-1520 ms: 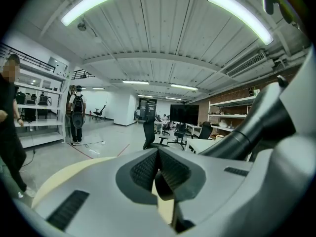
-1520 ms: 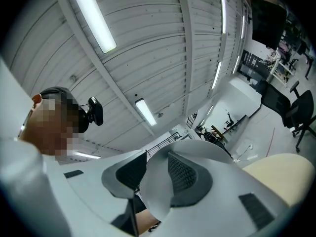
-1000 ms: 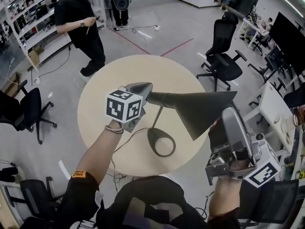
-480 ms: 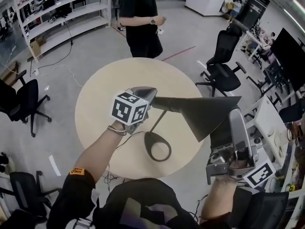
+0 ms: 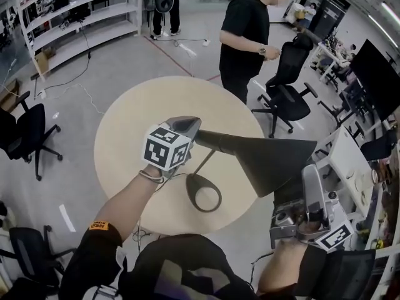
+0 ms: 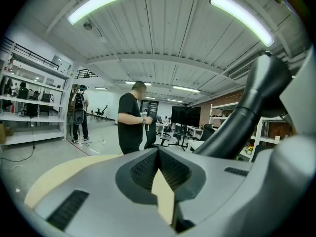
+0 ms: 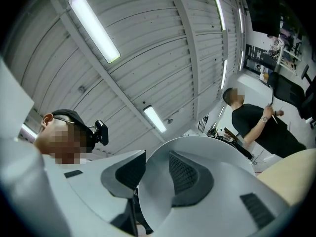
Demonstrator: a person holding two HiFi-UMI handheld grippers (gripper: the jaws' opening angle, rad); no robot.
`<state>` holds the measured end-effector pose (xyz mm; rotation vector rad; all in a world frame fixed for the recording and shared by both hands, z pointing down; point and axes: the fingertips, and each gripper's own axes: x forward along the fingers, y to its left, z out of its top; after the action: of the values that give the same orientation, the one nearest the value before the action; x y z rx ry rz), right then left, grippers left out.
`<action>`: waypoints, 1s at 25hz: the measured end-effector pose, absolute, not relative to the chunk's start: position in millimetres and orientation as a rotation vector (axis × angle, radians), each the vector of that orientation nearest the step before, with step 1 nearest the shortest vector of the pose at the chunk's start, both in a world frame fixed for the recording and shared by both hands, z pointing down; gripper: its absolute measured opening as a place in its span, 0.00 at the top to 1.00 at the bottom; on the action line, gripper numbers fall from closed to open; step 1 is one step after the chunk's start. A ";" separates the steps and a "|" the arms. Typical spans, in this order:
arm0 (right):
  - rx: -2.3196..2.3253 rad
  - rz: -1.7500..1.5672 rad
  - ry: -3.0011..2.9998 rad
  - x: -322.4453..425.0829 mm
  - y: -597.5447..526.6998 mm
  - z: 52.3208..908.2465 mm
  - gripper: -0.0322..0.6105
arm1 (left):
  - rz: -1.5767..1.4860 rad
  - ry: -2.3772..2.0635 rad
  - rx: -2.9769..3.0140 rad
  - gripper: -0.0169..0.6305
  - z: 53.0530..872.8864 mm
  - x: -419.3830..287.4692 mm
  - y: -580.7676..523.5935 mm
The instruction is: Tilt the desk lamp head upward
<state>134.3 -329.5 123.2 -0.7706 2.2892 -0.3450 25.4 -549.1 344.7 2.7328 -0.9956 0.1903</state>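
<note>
A dark grey desk lamp stands on a round beige table (image 5: 137, 124). Its ring base (image 5: 204, 192) lies near the front edge. A thin stem (image 5: 203, 161) rises to the neck, and the cone-shaped head (image 5: 275, 158) lies roughly level, widening to the right. My left gripper (image 5: 192, 125) is shut and rests against the neck's left end. In the left gripper view its jaws (image 6: 158, 151) meet with nothing between them, and the neck (image 6: 247, 112) runs past on the right. My right gripper (image 5: 307, 172) is shut, pointing up just below the head's wide end. The lamp is absent from the right gripper view (image 7: 143, 154).
A person in black (image 5: 247, 36) stands at the table's far right edge. Office chairs stand at the right (image 5: 284, 95) and the left (image 5: 28, 136). Shelving (image 5: 75, 11) lines the back left. A white desk (image 5: 350, 161) sits to the right. The lamp's cable (image 5: 150, 199) runs off the front edge.
The person in black has walked from the back left round to the back right of the table. My right gripper has sunk a little lower. The left gripper stays at the lamp's neck.
</note>
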 end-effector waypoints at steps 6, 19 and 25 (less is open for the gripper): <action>-1.029 -0.169 2.244 153.0 -314.7 140.7 0.74 | 0.063 -1.070 2.773 0.90 322.7 -2.4 -537.3; -1.717 0.155 2.298 111.1 -290.3 240.2 0.92 | 0.014 -0.961 2.895 0.90 338.3 -10.0 -444.2; -1.962 0.085 2.360 87.1 -315.0 307.7 0.93 | 0.053 -0.909 2.895 0.90 366.8 -12.5 -423.8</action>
<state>87.1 -315.0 307.7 -1.9623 2.3597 0.0847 -12.5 -423.8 366.8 2.8946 -0.9087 0.0534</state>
